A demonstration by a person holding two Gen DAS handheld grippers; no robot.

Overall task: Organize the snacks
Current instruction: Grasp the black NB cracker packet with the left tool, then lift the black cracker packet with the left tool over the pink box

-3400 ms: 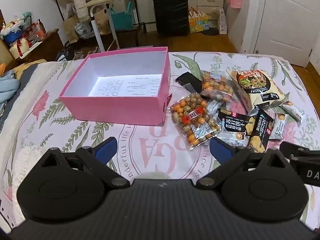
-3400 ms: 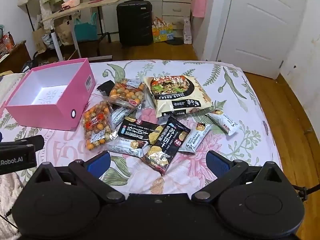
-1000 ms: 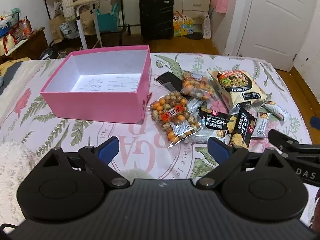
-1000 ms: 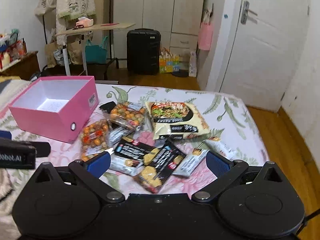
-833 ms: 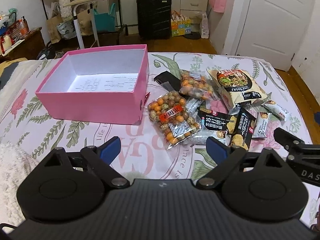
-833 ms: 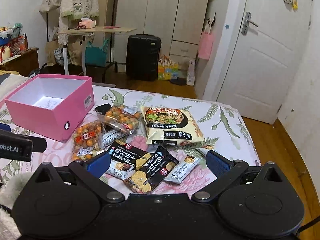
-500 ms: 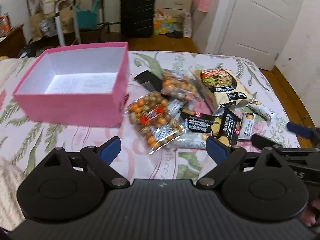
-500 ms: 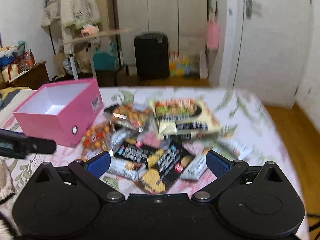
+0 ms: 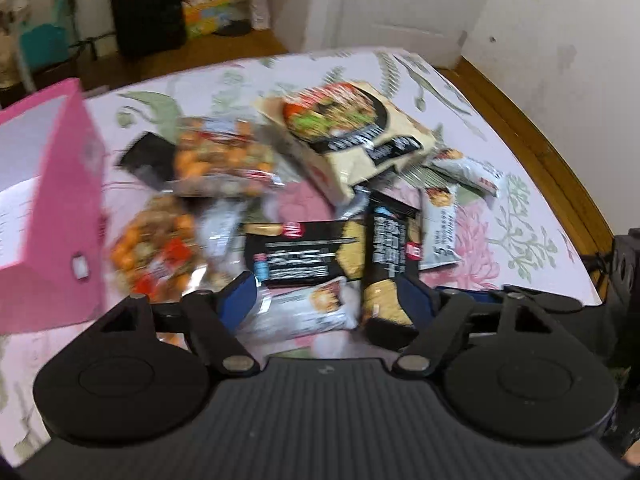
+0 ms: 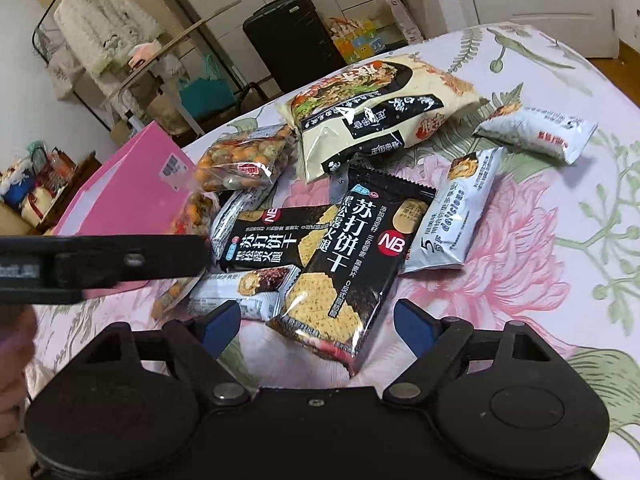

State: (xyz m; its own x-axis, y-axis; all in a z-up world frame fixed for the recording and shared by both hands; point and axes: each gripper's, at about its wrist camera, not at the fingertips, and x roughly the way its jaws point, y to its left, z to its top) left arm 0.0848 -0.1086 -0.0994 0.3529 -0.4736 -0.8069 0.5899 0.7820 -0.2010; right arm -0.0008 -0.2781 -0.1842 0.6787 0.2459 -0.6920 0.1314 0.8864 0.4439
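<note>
A pile of snack packets lies on the flowered bedspread, right of the open pink box (image 9: 52, 200). My left gripper (image 9: 326, 304) hangs low over the pile's near edge, its jaws closing; a small white packet (image 9: 304, 314) and the end of a black cracker packet (image 9: 386, 276) lie between its fingers, unpressed. The view is blurred. My right gripper (image 10: 316, 322) is also closing, with the lower end of the same black cracker packet (image 10: 348, 256) between its fingers, apart from both pads. A second black cracker packet (image 10: 276, 244) lies beside it.
A big noodle bag (image 10: 372, 116), two bags of coated nuts (image 10: 244, 160), and grey-white packets (image 10: 452, 216) fill the pile. The left gripper's body (image 10: 100, 260) crosses the right view at left. A black suitcase (image 10: 288, 44) stands beyond the bed; wooden floor (image 9: 540, 140) runs along its right edge.
Both grippers have dropped toward the snack pile and their jaws have narrowed. The left one swung right, so the pink box slid to its view's left edge.
</note>
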